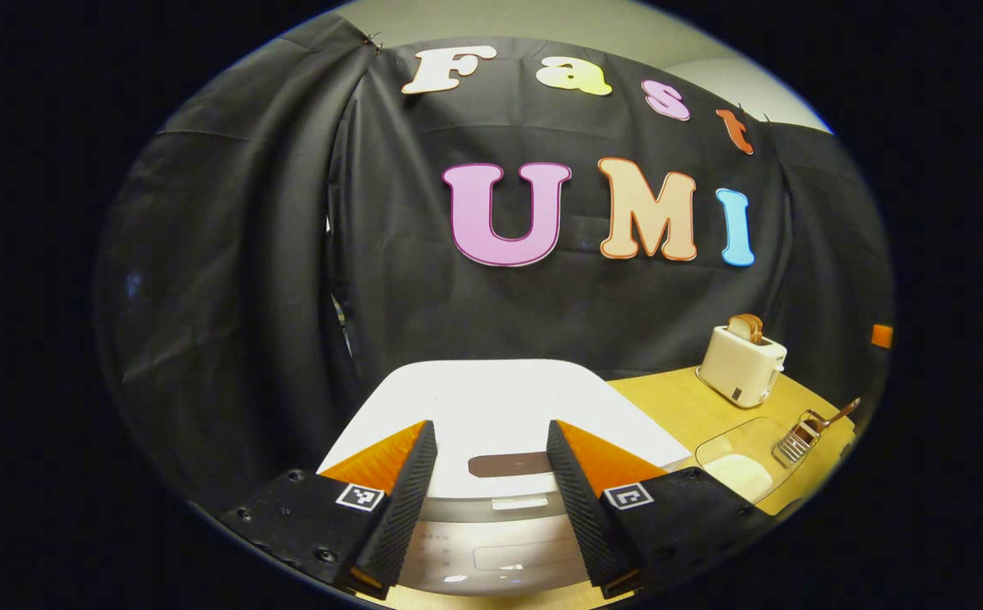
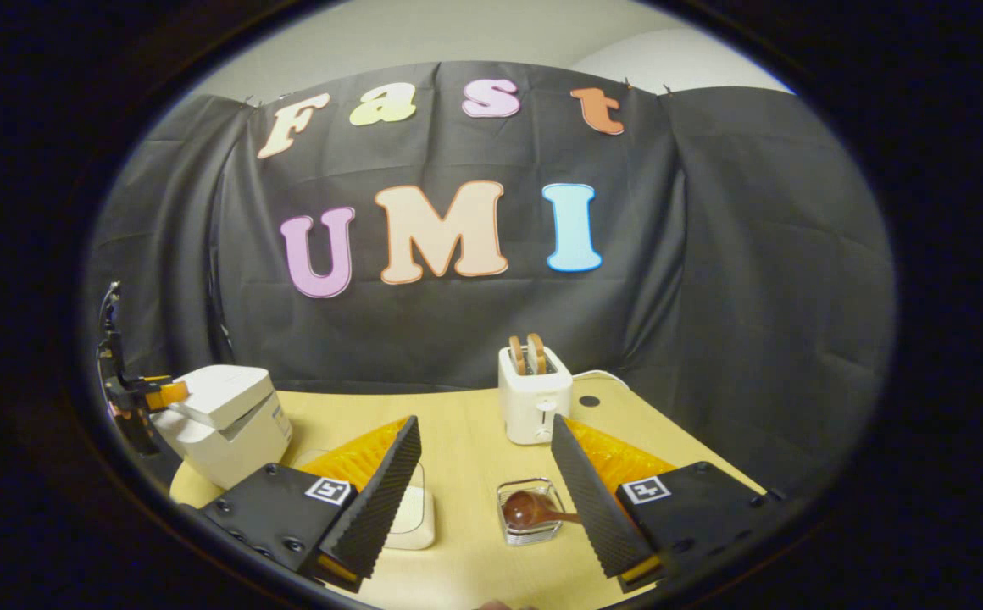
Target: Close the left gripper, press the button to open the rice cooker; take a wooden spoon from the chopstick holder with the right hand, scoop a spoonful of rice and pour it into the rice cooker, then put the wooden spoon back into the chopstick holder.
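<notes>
The white rice cooker [image 1: 491,398] stands with its lid down just under my left gripper [image 1: 490,428], which is open. A dark button [image 1: 508,464] on the lid's front lies between the two fingers, apart from both. In the right gripper view the cooker [image 2: 224,424] stands at the table's left with the left gripper [image 2: 131,398] beside it. My right gripper [image 2: 485,424] is open and holds nothing. The wooden spoon [image 2: 534,508] rests in the clear chopstick holder [image 2: 530,529] between its fingers, lower down on the table. A dish of rice [image 2: 415,517] is partly hidden by one finger.
A white toaster [image 2: 534,398] with bread slices stands at the back of the wooden table [image 2: 466,457]. In the left gripper view the toaster [image 1: 741,364], the rice dish [image 1: 737,470] and the holder with the spoon [image 1: 801,436] lie to the cooker's right.
</notes>
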